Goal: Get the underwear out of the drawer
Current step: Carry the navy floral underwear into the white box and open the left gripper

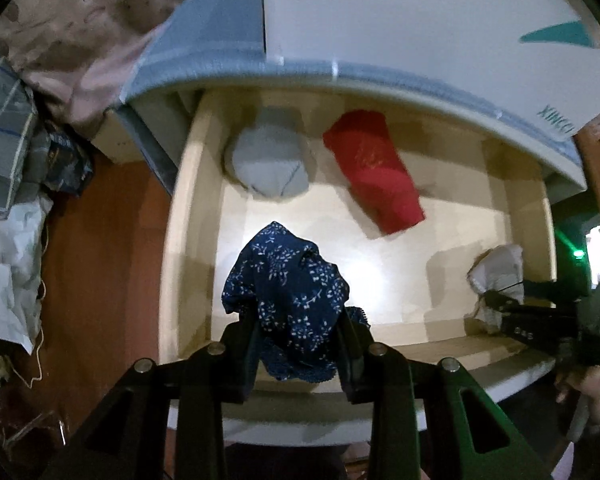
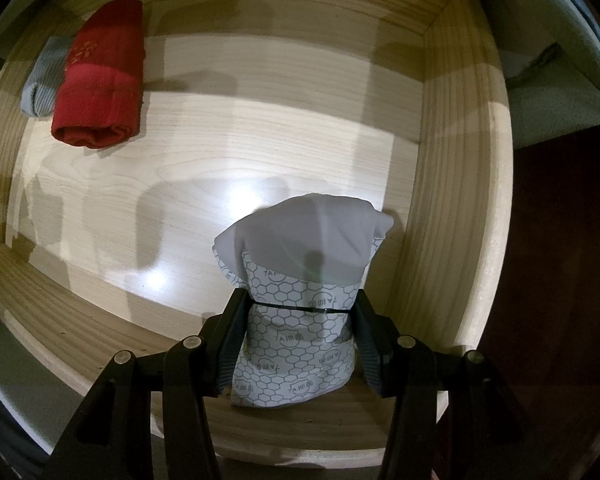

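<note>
Over by the left wall of the open wooden drawer [image 1: 188, 216], the left gripper [image 1: 300, 332] is clamped on a bunched pair of navy floral underwear [image 1: 288, 292], which hangs between its black fingers above the drawer floor. Farther back, a folded grey garment [image 1: 266, 160] lies beside a rolled red one [image 1: 374, 168], both resting on the pale wood. Toward the right wall, the right gripper [image 2: 298, 320] points down and pinches a white, hexagon-printed pair of underwear [image 2: 296, 280] low in the drawer's near corner.
</note>
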Demonstrator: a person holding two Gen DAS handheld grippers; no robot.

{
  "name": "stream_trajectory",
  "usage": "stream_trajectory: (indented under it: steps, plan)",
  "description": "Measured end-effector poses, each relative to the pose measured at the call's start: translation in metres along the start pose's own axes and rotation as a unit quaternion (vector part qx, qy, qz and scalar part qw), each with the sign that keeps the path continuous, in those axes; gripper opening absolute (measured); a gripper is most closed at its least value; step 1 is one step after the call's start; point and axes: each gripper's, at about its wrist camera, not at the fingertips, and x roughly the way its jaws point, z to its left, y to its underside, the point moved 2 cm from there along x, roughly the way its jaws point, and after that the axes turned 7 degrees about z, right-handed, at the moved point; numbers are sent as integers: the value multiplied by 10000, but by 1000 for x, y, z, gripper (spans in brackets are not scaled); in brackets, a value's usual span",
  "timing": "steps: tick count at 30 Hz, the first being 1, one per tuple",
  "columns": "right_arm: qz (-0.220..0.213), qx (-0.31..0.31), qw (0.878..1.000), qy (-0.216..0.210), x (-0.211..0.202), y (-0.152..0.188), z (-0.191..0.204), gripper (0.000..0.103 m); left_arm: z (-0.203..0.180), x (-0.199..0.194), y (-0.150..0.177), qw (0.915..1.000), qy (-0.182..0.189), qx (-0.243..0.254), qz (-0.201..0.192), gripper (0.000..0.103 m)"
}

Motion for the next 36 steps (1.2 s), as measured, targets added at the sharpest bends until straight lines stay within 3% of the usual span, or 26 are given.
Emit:
stream_trajectory:
  steps: [10, 16, 22, 28, 36]
  plan:
    - [0, 5, 10000, 9, 2, 2, 2, 48, -2, -65, 3, 9949, 62, 444, -899, 32]
    - [-2, 8, 10000, 8, 2, 2, 2, 48, 2, -113, -4, 9876, 183, 513, -1471, 32]
    - [-4, 6, 10000, 7, 2, 2, 2, 47, 0, -159, -19, 9748, 257, 641, -2121, 32]
    - [-7, 6, 10000, 8, 2, 1, 1, 47, -6, -181, -45, 9672, 173, 691, -2439, 32]
    - [-14, 13, 10000, 0, 2, 1, 1, 47, -18, -191, -83, 9630, 293, 744, -2575, 32]
